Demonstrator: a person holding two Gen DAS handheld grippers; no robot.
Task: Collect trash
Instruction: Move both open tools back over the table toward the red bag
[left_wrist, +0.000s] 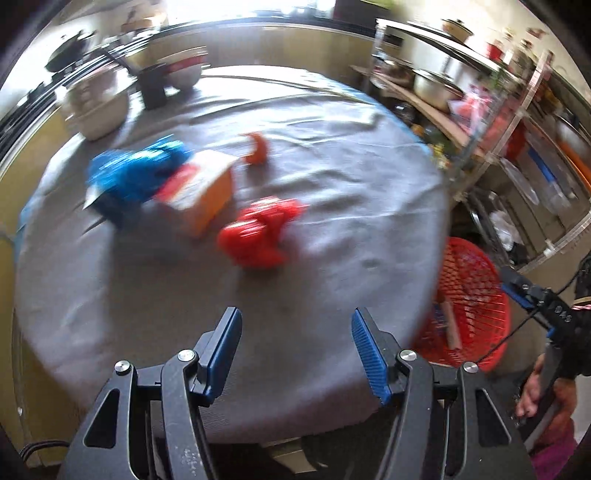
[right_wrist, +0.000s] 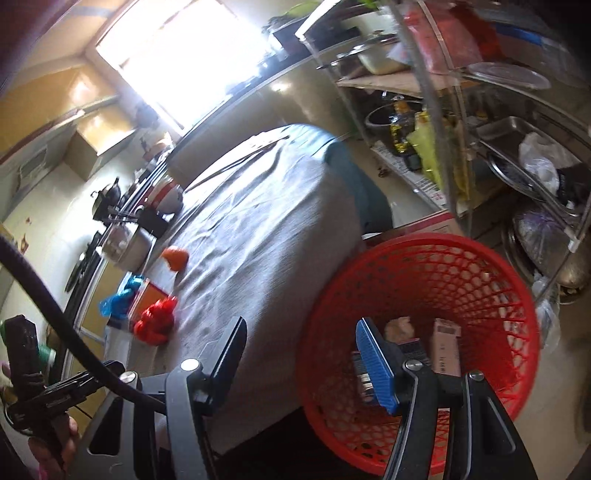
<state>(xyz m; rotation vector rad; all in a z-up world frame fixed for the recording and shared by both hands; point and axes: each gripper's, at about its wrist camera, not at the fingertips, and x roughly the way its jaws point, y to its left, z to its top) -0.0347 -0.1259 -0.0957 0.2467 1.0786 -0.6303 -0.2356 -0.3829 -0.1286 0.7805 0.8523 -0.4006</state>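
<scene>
Left wrist view looks down over a grey cloth-covered table (left_wrist: 332, 184) with four pieces of trash on it: a crumpled red plastic bag (left_wrist: 258, 236) nearest, an orange-and-white carton (left_wrist: 201, 192) just left of and beyond it, a blue plastic bag (left_wrist: 136, 173) touching the carton's far-left side, and a small orange scrap (left_wrist: 258, 147) farther back. The left gripper (left_wrist: 295, 347) hangs over the near part of the table with its jaws apart and nothing between them. The right gripper (right_wrist: 301, 363) is likewise spread and empty, poised over the near table edge and the rim of the red mesh basket (right_wrist: 517, 295), which stands on the floor off the table's right side and already holds a small box (right_wrist: 447, 347) and a crumpled wad (right_wrist: 399, 326). Judging by its folds, the red bag should be very light, soft and somewhat slick; a pinch across its bunched middle, where the plastic is thickest, seems safest, since a loose flap could slide out. The carton looks stiff and light, best taken across its narrow sides. Blur hides finer detail.
</scene>
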